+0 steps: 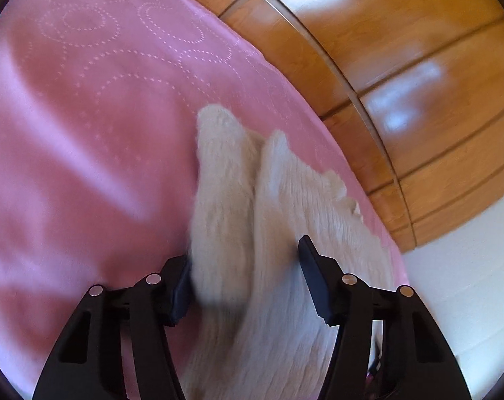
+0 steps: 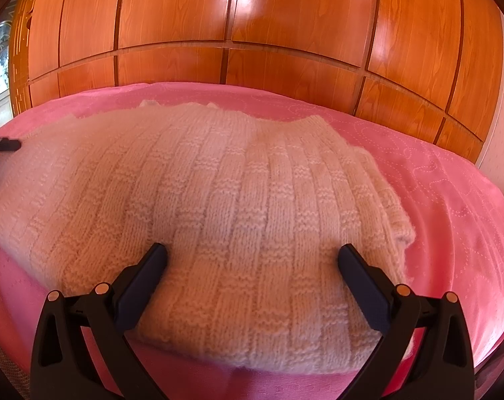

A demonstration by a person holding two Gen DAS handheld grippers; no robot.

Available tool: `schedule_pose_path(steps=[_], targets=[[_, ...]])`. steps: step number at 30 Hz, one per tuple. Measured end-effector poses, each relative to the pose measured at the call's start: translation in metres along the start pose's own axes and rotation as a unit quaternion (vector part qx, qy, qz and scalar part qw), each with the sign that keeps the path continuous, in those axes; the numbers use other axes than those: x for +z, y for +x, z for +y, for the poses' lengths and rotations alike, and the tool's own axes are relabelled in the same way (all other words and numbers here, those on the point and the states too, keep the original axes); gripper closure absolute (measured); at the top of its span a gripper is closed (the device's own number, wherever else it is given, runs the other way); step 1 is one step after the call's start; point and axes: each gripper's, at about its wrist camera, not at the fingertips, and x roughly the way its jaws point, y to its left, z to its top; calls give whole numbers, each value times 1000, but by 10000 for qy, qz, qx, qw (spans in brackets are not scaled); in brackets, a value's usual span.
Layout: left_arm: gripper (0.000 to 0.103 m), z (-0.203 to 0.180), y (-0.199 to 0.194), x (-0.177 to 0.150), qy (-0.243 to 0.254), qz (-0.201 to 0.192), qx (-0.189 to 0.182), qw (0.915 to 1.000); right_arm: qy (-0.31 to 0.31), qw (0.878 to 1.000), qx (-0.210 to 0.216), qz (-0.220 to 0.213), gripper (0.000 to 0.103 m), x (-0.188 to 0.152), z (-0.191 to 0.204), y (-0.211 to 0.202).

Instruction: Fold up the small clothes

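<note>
A cream knitted sweater [image 2: 238,200] lies spread on a pink bed cover [image 2: 452,206]. My right gripper [image 2: 252,253] is open, its fingers resting on the sweater near the front hem. In the left wrist view, the sweater [image 1: 285,233] shows as bunched folds on the pink cover [image 1: 85,133]. My left gripper [image 1: 245,260] is open with a fold of the sweater between its fingers; the view is blurred. A tip of the left gripper shows at the left edge of the right wrist view [image 2: 2,145].
Wooden wardrobe doors [image 2: 252,33] stand right behind the bed. They also show in the left wrist view [image 1: 402,66], with a white wall [image 1: 468,283] beside them. The bed's edge runs along the wardrobe.
</note>
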Motion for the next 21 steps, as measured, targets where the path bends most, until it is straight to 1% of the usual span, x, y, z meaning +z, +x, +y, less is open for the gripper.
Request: schedule_pose_path(steps=[1,2,3,4,6,8,11,14,17,21], targets=[[46,-1,5,4,-3,21,-55,10000,-1,10000,-2,2,2,0,0,0],[47,-3,10,6,72,38,-30,10000,0,10000,2,3,2,0,0,0],[56,-5,13,6,149,33,74,9999,4,10000,5,6,2,0,0,0],[60,-8,16,5,197,40,222,9996,3,10000,3,4,2,0,0,0],[72,-9,17,3,221,80,219,9995,4,10000,3,1,2,0,0,0],[77,-7,12,2,113,95,157,9998,11,10000,7,-6,2,0,0,0],[80,-11,4,-1,96,64,218,9997,25,10000,17,-13,2,-1,0,0],[81,-26,-1,-1,235,-51,252,9994,28,10000,16,-12,2,-1,0,0],[81,-41,-8,1,389,-169,139,9990,27,10000,14,-12,2,-1,0,0],[82,-58,-15,0,481,-216,-7,9986,24,10000,6,-9,2,-1,0,0]])
